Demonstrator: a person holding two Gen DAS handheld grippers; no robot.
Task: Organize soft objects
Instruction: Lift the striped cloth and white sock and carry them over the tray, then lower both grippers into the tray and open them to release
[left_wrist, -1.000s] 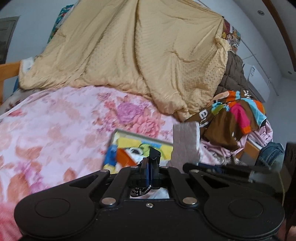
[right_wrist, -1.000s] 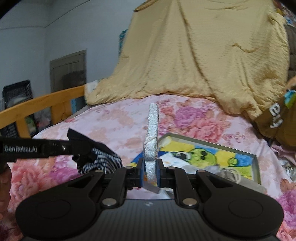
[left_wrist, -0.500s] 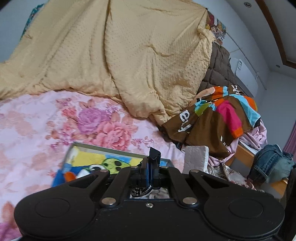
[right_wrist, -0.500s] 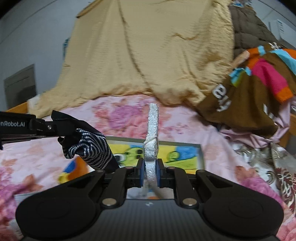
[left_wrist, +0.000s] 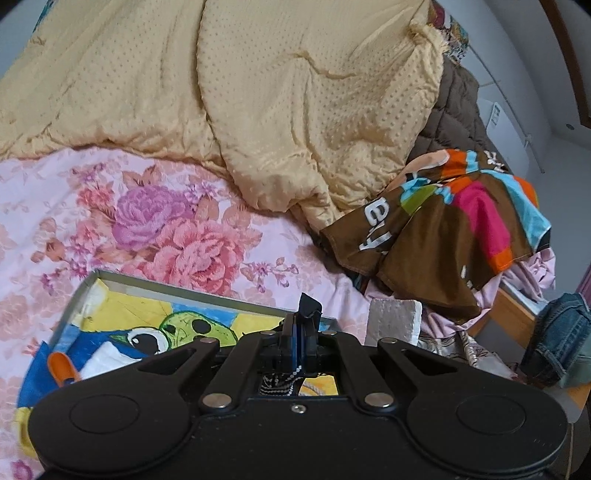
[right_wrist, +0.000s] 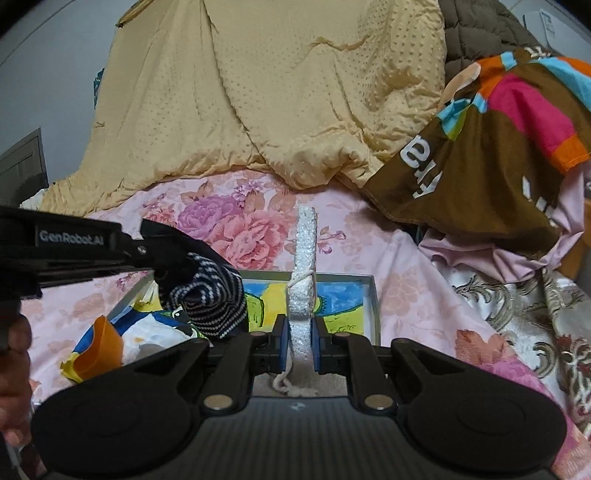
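Observation:
My right gripper (right_wrist: 298, 343) is shut on a flat white sponge (right_wrist: 304, 273) with a cord tied around it, held upright above the tray. My left gripper (left_wrist: 300, 332) is shut on a black-and-white striped cloth; in the right wrist view the left gripper (right_wrist: 162, 258) holds the striped cloth (right_wrist: 212, 299) hanging over the tray's left part. The sponge also shows in the left wrist view (left_wrist: 393, 321), to the right of my fingers. The metal tray (right_wrist: 371, 295) with a colourful cartoon lining lies on the floral bedsheet (left_wrist: 110, 206).
A large yellow quilt (left_wrist: 221, 92) is heaped at the back. A brown multicoloured garment (left_wrist: 443, 229) and a brown padded coat (left_wrist: 458, 99) lie at right. Jeans (left_wrist: 557, 339) sit off the bed's right edge. An orange item (right_wrist: 105, 343) and white cloth lie in the tray.
Both grippers have swung to the right and moved over the tray, each keeping its hold. The wooden bed rail has left the views; the heap of clothes has come closer.

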